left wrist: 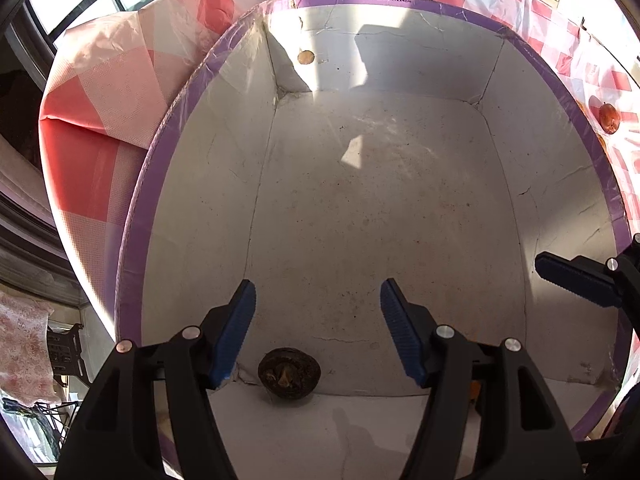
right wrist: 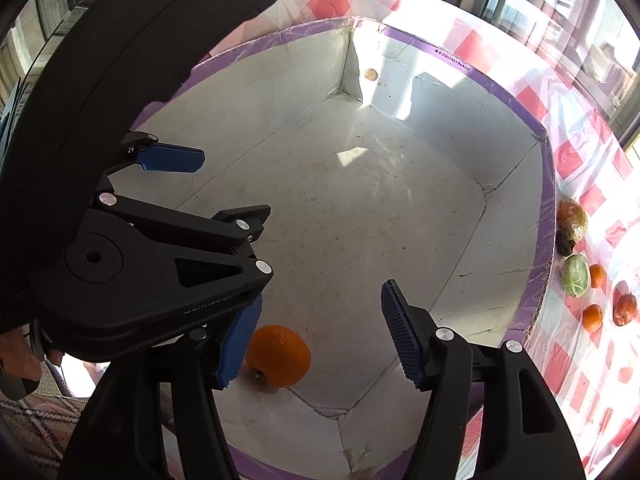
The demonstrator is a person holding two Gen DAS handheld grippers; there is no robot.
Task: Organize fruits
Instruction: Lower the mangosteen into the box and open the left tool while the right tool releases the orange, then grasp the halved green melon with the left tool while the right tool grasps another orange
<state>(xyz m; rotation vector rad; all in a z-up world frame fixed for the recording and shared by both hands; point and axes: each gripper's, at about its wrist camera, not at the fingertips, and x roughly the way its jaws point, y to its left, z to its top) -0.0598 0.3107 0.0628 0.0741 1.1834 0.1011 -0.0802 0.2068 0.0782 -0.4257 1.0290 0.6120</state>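
The orange (right wrist: pixel 278 356) lies on the floor of the white box (right wrist: pixel 400 208) with the purple rim, tucked into its near corner, just beside the left blue pad of the right gripper (right wrist: pixel 320 336) in that gripper's own view. It looks firm and round with a pebbled skin, so it should take a moderate squeeze without bruising, and is probably light enough to lift easily; being a ball, it would likely roll if nudged, and the sound hold is across its widest part, with a pad on either side. In the left wrist view a dark, round, shrivelled-looking fruit (left wrist: pixel 289 376) sits at the near wall of the same box (left wrist: pixel 360 208); its kind cannot be told, and it may be softer or more brittle than the orange, so a gentler grip seems wise. Both tools hang over the box and tilt down into it. The left gripper (left wrist: pixel 318 332) has its jaws spread wide and holds nothing, the dark fruit lying below and between the pads, nearer the left one. The right gripper's jaws are likewise spread and hold nothing. The left gripper (right wrist: pixel 192 184) crosses the left side of the right wrist view. More fruit waits on the red-and-white checked tabletop (right wrist: pixel 580 184) to the right of the box: a green round one (right wrist: pixel 576 275), two small oranges (right wrist: pixel 592 317), a red apple (right wrist: pixel 625 309) and a wrapped brownish piece (right wrist: pixel 571 224) close against the box wall.
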